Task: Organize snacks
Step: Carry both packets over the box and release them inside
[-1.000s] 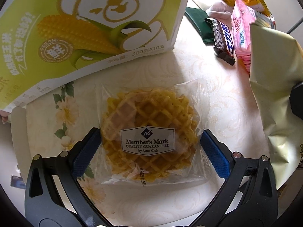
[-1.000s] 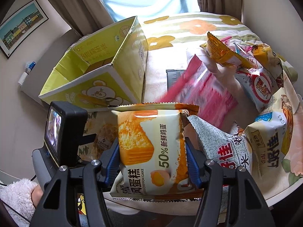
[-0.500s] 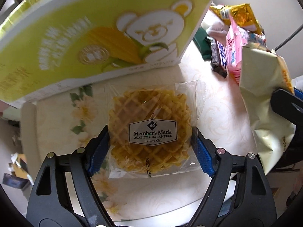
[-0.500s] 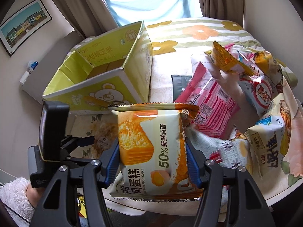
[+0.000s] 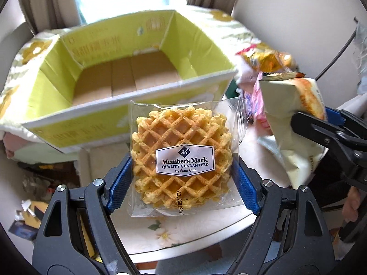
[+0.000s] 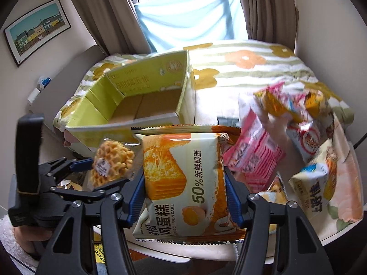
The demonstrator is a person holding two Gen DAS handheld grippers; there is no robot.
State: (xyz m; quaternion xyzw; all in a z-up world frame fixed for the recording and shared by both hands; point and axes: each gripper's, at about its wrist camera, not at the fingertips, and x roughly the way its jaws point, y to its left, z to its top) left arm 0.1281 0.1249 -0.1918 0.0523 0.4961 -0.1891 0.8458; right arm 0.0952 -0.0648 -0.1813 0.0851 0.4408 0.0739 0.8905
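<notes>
Open yellow-green box point(image 6: 146, 96) on the flowered bedcover point(image 6: 240, 68), flaps up and brown floor bare: by appearance the bin meant for the snacks. Its printed side carries Chinese characters, too blurred to read.

Round table point(image 5: 183, 236) in front of the box, loaded at the right with a heap of packets point(image 6: 309, 137), among them a pink pack point(image 6: 254, 158); their writing is mostly smeared.

Cake pack point(image 6: 183, 183), pinched by its two side edges between the pads of the right gripper point(image 6: 184, 192) and held upright clear of the table, probably so that it can pass over the box wall. Legible: "50%", Chinese characters, "CHIFFON CAKE".

Waffle point(image 5: 182, 158) in clear wrap, clamped at its widest part by the left gripper point(image 5: 182, 183), off the table and just short of the box's near wall. Label: "Member's Mark, QUALITY GUARANTEED, By Sams Club"; a printed code runs along the wrapper's lower edge.
</notes>
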